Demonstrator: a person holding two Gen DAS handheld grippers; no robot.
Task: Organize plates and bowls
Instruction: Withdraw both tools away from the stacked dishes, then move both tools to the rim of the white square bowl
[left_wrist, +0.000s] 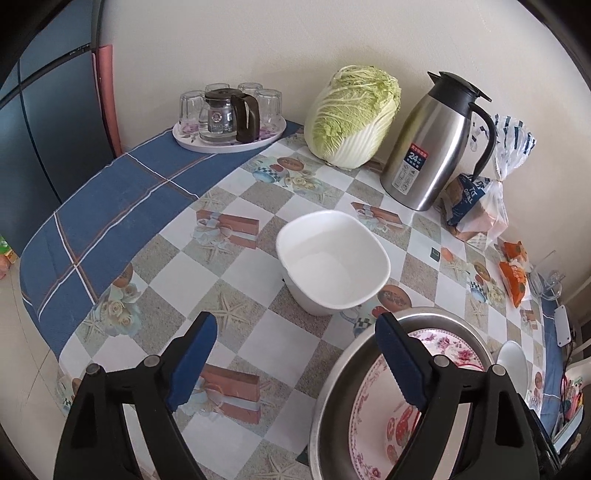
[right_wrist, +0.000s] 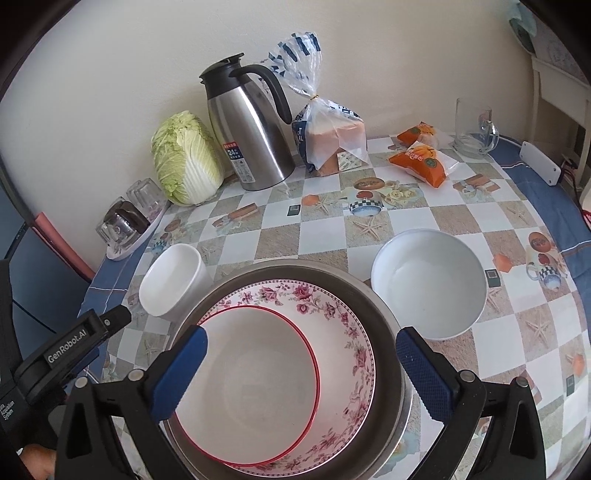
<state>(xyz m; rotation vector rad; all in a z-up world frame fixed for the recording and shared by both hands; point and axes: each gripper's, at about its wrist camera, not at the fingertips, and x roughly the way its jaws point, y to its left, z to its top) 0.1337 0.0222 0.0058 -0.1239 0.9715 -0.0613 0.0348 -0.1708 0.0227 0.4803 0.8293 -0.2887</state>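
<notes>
A steel basin (right_wrist: 384, 314) sits at the near edge of the table. It holds a floral-rimmed dish (right_wrist: 332, 306), and a red-rimmed white bowl (right_wrist: 251, 384) is nested in that. My right gripper (right_wrist: 303, 373) hangs open over this stack, with its blue pads on either side of the red-rimmed bowl and clear of it. A round white bowl (right_wrist: 428, 284) stands to the right of the basin. A squarish white bowl (left_wrist: 332, 262) stands to its left. My left gripper (left_wrist: 297, 358) is open and empty just short of that bowl, and its right finger is over the basin (left_wrist: 332, 391).
Along the wall stand a tray of glasses with a glass teapot (left_wrist: 229, 118), a napa cabbage (left_wrist: 351, 118), a steel thermos jug (left_wrist: 432, 144) and a bag of bread (right_wrist: 332, 136). Orange snack packs (right_wrist: 421, 162) and a glass mug (right_wrist: 474, 129) lie at the far right.
</notes>
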